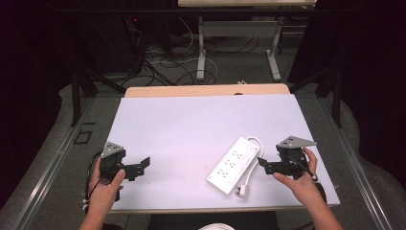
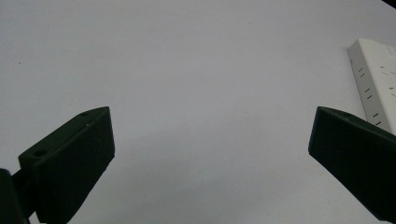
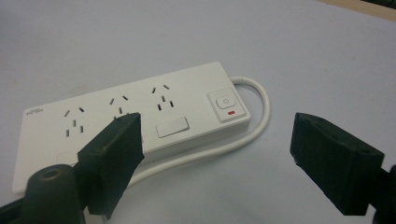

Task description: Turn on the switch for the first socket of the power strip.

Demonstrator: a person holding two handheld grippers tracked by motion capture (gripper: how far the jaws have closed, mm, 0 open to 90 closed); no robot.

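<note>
On the right half of the pale surface [image 1: 191,124] sits a white power strip [image 1: 233,164], lying diagonally with its white cord [image 1: 258,143] looping off the far end and running back along its side to a plug [image 1: 242,190] at the near end. No containers anywhere, so nothing to report there. The right gripper [image 1: 262,164] is just beside the strip's far end, fingers spread with nothing between them, and nothing blocks the way to the strip. The left gripper [image 1: 143,165] hangs well apart on the left side, fingers spread wide over bare surface. Right gripper view gives the details: three socket groups, a blank label patch [image 3: 173,127], a power button [image 3: 225,102] with a small red mark under it. Left gripper view just catches a corner of the strip at its right edge.
</note>
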